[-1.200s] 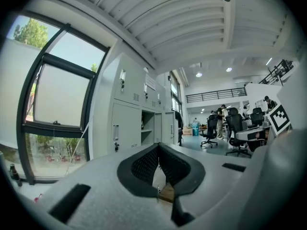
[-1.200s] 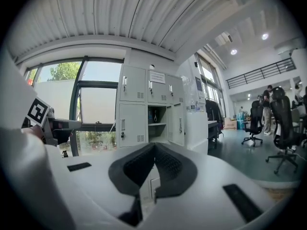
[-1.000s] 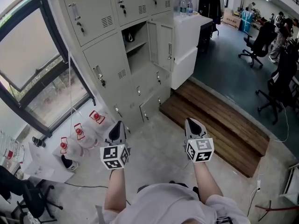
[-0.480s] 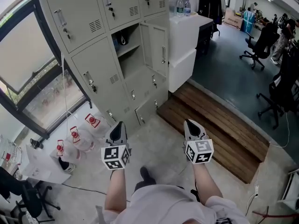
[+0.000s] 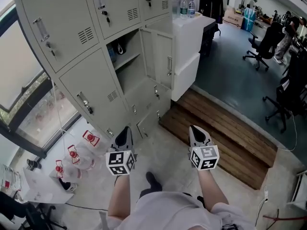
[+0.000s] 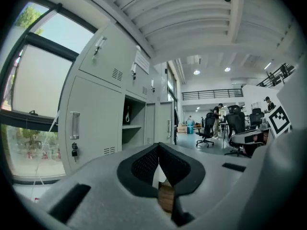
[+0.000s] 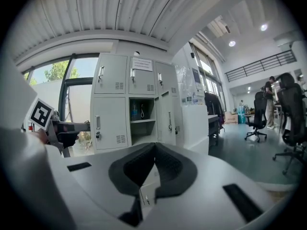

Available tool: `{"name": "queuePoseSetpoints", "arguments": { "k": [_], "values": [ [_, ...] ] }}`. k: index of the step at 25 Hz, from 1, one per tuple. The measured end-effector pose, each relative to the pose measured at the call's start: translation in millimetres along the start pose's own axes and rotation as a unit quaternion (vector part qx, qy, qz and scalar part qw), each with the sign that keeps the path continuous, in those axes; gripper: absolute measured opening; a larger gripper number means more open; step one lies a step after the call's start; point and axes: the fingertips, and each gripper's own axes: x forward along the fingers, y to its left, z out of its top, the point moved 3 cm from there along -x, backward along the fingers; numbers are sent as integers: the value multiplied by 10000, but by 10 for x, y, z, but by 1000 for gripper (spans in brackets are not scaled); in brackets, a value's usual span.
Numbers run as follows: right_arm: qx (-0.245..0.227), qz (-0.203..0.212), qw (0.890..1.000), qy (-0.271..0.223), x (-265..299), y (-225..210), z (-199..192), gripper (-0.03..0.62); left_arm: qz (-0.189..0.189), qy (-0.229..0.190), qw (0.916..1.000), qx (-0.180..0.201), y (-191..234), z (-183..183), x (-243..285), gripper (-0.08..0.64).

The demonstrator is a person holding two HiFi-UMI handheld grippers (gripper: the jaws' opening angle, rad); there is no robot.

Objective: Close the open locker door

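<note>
Head view: red-capped containers [image 5: 79, 151] and wooden step [image 5: 225, 133] flank lockers [image 5: 91, 78].

I am steering a grey left gripper [image 5: 125, 131] and a grey right gripper [image 5: 196, 130], each carrying a white cube [image 5: 119, 162] with black square marks, and I am wearing a pale short-sleeved shirt [image 5: 168, 212] and a dark shoe [image 5: 152, 181].
</note>
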Motion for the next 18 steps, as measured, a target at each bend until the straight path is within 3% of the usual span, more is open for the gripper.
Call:
{"name": "queuePoseSetpoints", "arguments": {
  "k": [9, 18],
  "values": [
    [16, -352, 9993, -134, 1152, 166, 291, 12, -351, -134, 9992, 103, 873, 328, 1056, 8],
    [-32, -384, 9992, -146, 1814, -70, 492, 12, -362, -68, 9993, 61, 1100, 346, 1600, 8]
  ]
}}
